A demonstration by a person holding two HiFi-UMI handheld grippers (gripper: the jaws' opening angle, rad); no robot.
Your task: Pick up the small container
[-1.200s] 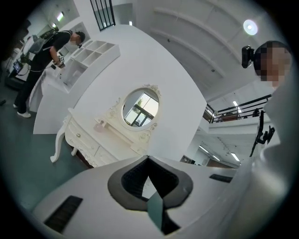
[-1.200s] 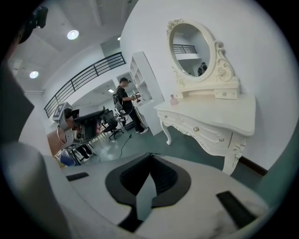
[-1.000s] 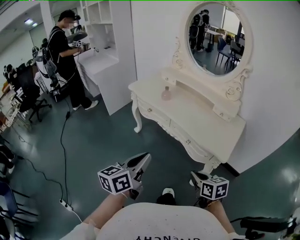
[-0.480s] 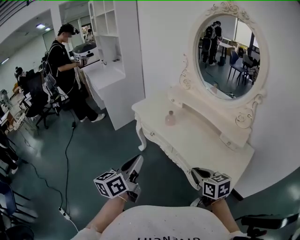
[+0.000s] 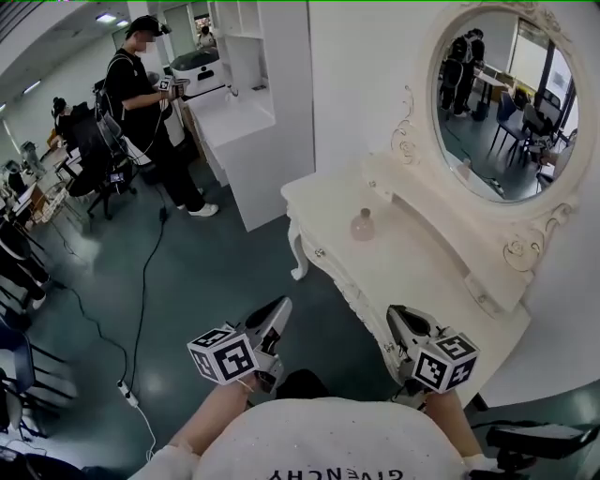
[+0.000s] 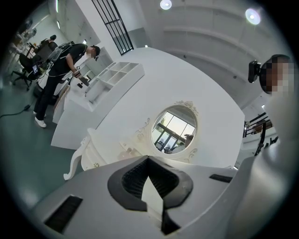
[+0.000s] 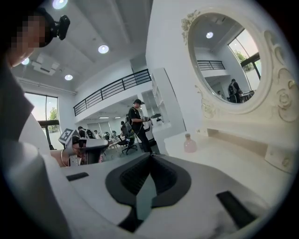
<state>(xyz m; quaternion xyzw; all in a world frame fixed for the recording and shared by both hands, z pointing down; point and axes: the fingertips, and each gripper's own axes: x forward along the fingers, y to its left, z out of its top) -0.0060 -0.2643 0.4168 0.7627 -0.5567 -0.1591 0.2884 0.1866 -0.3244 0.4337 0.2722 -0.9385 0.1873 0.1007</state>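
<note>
The container [image 5: 363, 225] stands on the counter [image 5: 422, 272], well apart from both grippers; it is judged light, rigid, smooth and breakable; the round body is to be gripped; the jaws of the left gripper [image 5: 280, 307] and right gripper [image 5: 397, 312] are closed together, empty.

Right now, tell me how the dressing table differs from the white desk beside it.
The dressing table has curved legs and carved trim; the white desk is plain and boxy. The dressing table carries an oval mirror, the white desk open shelves. A pink bottle stands on the dressing table; a person stands at the white desk. Both are white, against the wall.
</note>
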